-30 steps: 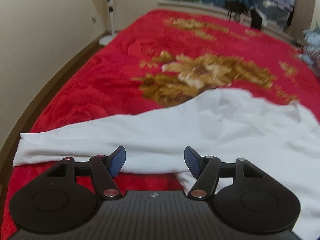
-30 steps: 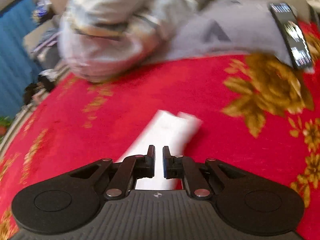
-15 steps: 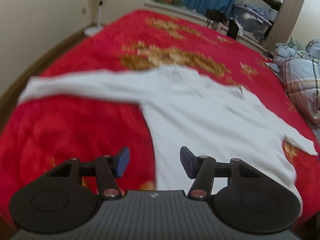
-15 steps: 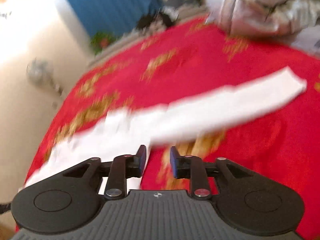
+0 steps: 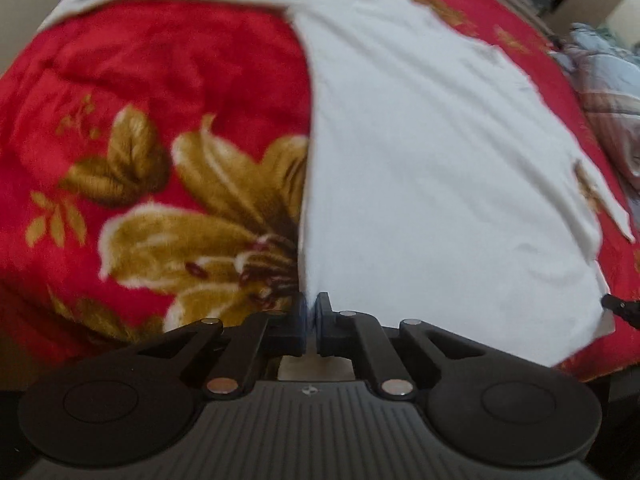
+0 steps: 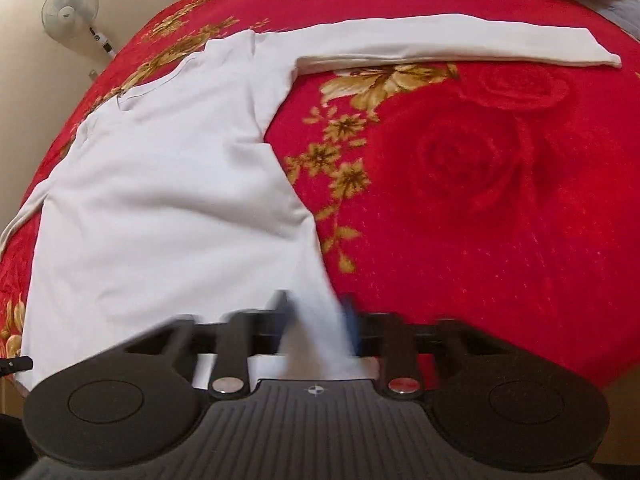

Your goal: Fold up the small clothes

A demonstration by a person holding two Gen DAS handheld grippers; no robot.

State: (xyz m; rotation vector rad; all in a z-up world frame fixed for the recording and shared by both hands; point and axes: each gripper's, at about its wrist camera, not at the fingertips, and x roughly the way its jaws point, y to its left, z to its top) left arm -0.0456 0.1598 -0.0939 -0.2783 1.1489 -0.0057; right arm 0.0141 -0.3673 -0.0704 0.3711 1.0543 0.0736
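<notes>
A white long-sleeved shirt [image 5: 420, 160] lies flat on the red flowered blanket [image 5: 160, 80], sleeves spread out to both sides. My left gripper [image 5: 308, 316] is closing, its blue pads pinching the shirt's near left hem corner. In the right wrist view the shirt [image 6: 160, 200] fills the left half and its right sleeve [image 6: 440, 44] stretches across the top. My right gripper [image 6: 316, 312] sits at the near right hem corner, its jaws blurred and closing. They still stand apart with white cloth between them.
A pile of grey-blue bedding [image 5: 608, 92] sits at the far right of the bed. A standing fan [image 6: 70, 6] is by the wall beyond the bed's far corner. The blanket [image 6: 480, 200] right of the shirt is bare red plush.
Both grippers swept from the sleeves down to the shirt's near hem corners. The left jaws went from wide open to pinching the hem. The right view swung round onto the shirt.
</notes>
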